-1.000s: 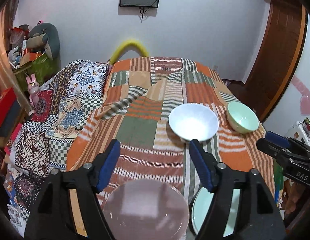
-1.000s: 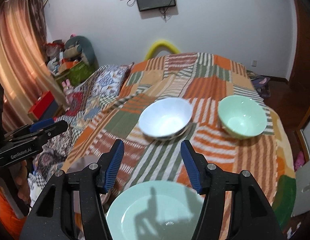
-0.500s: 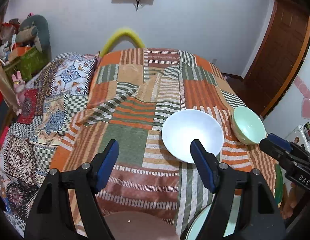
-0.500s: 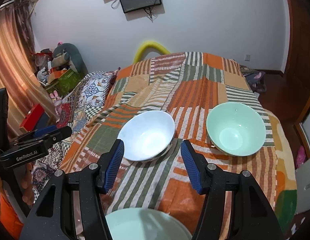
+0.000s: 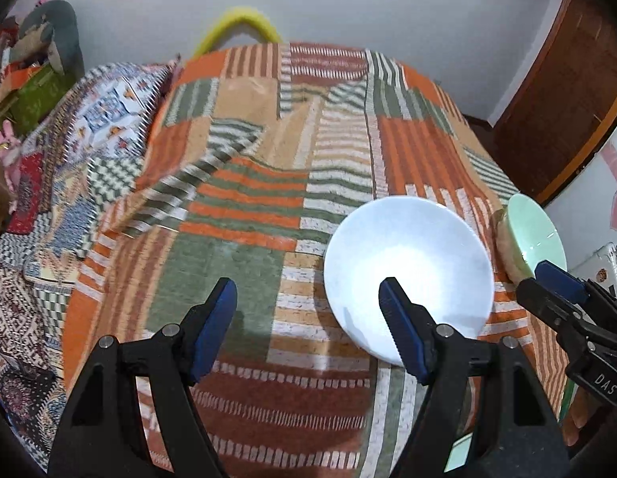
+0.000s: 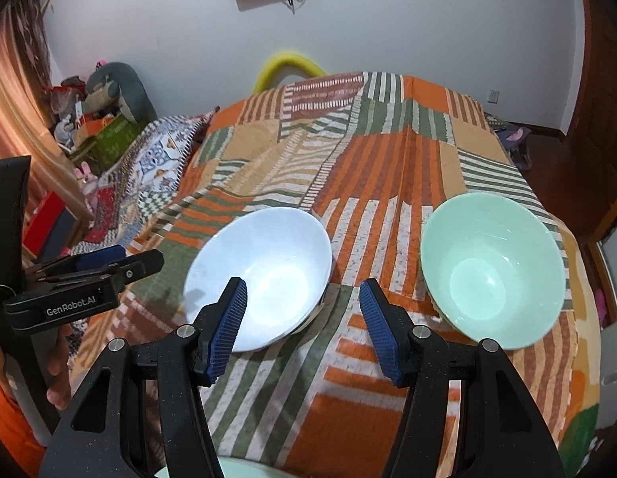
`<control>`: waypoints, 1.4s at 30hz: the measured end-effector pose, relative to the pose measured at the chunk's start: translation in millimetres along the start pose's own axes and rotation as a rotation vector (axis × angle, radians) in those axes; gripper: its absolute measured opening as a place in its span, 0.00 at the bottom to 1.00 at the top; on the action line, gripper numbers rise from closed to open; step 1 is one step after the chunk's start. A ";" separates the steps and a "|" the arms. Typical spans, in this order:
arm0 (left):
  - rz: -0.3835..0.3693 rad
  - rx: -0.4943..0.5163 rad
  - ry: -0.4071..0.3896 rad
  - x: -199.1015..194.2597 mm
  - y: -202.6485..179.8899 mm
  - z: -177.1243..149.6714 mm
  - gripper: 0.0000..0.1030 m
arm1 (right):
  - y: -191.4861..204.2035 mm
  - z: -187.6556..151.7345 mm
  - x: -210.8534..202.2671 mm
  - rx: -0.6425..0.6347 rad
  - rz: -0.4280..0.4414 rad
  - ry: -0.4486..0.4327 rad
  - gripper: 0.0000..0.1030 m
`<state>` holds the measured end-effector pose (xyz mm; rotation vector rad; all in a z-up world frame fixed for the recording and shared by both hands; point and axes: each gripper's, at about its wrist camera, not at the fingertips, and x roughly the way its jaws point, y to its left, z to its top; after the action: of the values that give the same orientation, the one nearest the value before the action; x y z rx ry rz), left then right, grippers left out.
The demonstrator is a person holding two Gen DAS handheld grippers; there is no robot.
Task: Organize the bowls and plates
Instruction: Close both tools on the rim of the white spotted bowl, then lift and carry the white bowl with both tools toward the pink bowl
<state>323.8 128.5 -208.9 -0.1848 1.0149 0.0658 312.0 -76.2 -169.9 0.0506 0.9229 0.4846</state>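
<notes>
A round, glossy white bowl with a smooth, unmarked inside sits on a bed covered by a patchwork bedspread of orange, green, tan and white striped panels. It tilts a little, its rim standing higher on the side toward the cameras. Well to its right on the same bedspread sits a round, glossy mint-green bowl, upright and about the same size, with a paler ring showing at its bottom; the two bowls stand apart with striped cloth between them. The left hand-held gripper hangs over the bedspread with its blue-padded jaws wide apart and nothing between them; in its own view the right pad overlaps the near edge of the white bowl. The right hand-held gripper hovers with its jaws parted and empty, framing the gap between the bowls just past the white bowl's right rim. At the very bottom of the right wrist view, a sliver of a pale green plate's rim shows between the gripper's arms.
</notes>
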 end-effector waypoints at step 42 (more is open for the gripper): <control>-0.044 0.078 0.068 33.8 -16.0 -15.2 0.12 | 3.9 -4.9 53.4 -0.035 -0.007 0.136 0.19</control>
<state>331.1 108.9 -243.4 -0.1387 1.0791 -0.0204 333.6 -51.0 -212.1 -0.0171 1.0476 0.5023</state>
